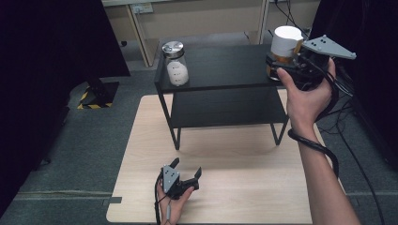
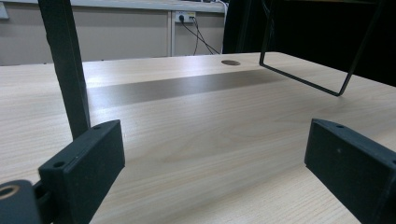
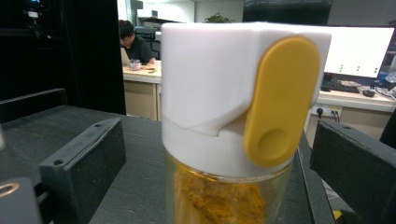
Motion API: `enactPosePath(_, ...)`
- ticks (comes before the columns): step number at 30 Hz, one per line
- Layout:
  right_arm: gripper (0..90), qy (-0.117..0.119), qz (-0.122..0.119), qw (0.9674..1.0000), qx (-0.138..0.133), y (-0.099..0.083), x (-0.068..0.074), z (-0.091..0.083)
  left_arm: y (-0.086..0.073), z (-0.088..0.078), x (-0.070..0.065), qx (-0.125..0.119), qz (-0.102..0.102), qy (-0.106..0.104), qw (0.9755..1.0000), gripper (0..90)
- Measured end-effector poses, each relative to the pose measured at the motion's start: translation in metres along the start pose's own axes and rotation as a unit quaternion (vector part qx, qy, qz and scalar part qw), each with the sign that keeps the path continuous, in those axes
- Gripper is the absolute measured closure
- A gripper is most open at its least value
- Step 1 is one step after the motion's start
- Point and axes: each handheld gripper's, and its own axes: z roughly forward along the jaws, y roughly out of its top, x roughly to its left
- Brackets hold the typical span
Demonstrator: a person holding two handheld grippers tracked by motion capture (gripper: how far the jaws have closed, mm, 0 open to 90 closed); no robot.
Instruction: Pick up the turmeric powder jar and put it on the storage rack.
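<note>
On the pale wood counter (image 1: 225, 187) stands a black two-tier shelf (image 1: 220, 70), set toward the far edge on thin wire legs, which leaves the near half bare for our hands to work. We judge that layout suits moving jars between the shelf top and the open wood.

At the top tier's right end stands a spice jar (image 1: 285, 47), with a white cap with a yellow flip tab and orange powder inside. Our right tongs (image 1: 281, 63) are raised to that tier, with the jar between their jaws. In the right gripper view the jar (image 3: 233, 116) sits centred, and a gap shows on each side between glass and jaw, so the tongs are wide open and not yet gripping. We hold them level with the jar's lower body, likely so a squeeze would land on glass, not the cap.

At the tier's left end, well apart from it, is a clear jar (image 1: 176, 65) with a metal lid and white contents, untouched.

Our left tongs (image 1: 187, 176) rest low near the counter's front edge, jaws spread and empty. In the left gripper view bare wood lies between them, with a shelf leg (image 2: 65, 70) beyond.
</note>
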Motion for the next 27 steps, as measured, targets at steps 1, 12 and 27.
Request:
enactPosePath(1,3.8,0.001,-0.001,1.0000,-0.001,0.000,0.000,-0.001,0.000,0.000,0.000,0.000,0.000,0.000,1.0000,4.6)
enactPosePath(12,3.1,0.007,-0.005,0.9999,-0.007,-0.001,0.000,-0.009,0.000,0.000,0.000,0.000,0.000,0.000,1.0000,4.6)
enactPosePath(27,1.8,0.009,-0.025,0.9996,-0.012,-0.012,0.001,-0.022,0.000,0.000,0.000,0.000,0.000,0.000,1.0000,4.6)
